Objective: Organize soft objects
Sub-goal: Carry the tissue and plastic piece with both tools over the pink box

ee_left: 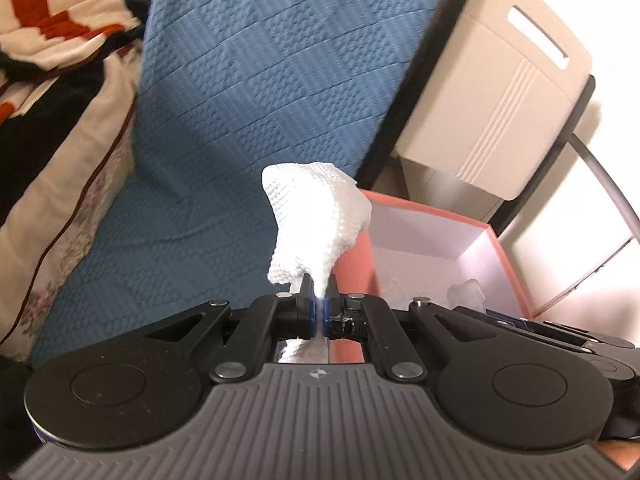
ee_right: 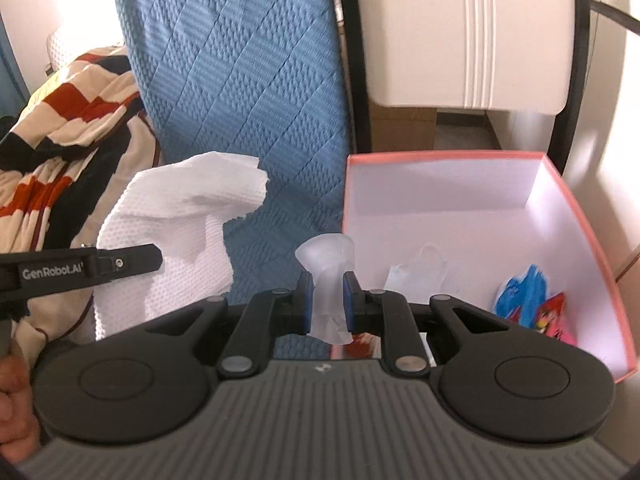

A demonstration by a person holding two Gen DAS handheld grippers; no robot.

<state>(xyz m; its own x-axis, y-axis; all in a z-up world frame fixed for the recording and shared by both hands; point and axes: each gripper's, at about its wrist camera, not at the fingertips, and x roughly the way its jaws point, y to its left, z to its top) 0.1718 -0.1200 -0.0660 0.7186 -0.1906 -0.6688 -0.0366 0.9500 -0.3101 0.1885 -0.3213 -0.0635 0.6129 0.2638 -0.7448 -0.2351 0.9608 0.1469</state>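
- The left gripper [ee_left: 320,304] has its jaws pressed tight on a white cloth [ee_left: 316,220]; the cloth sticks up past the tips in a puffy bunch and hangs in the air over the bed [ee_left: 240,80], near the box [ee_left: 436,236]
- From the right wrist view the same cloth [ee_right: 180,216] shows to the left as a wide, floppy sheet, with the left gripper [ee_right: 156,258] pinching it from the side
- The right gripper [ee_right: 327,300] has its jaws nearly together, pinching a soft, see-through plastic thing [ee_right: 328,272]; it is squashed in the middle and flares out above the tips; what it is, I cannot tell
- That plastic thing is just beside the near left corner of the pink box [ee_right: 580,216], not yet over the inside
- In the box there is a crumpled clear bit [ee_right: 420,272] on the white floor, and a blue thing [ee_right: 520,292] with a red and pink pack [ee_right: 556,316] in the right corner; so some things look put away
- Farther off, the blue bedspread is bare; a striped blanket [ee_right: 72,120] lies in a heap to the left
- I think the job is partly done; the two held things are left to drop in the box; the blanket may need tidying too
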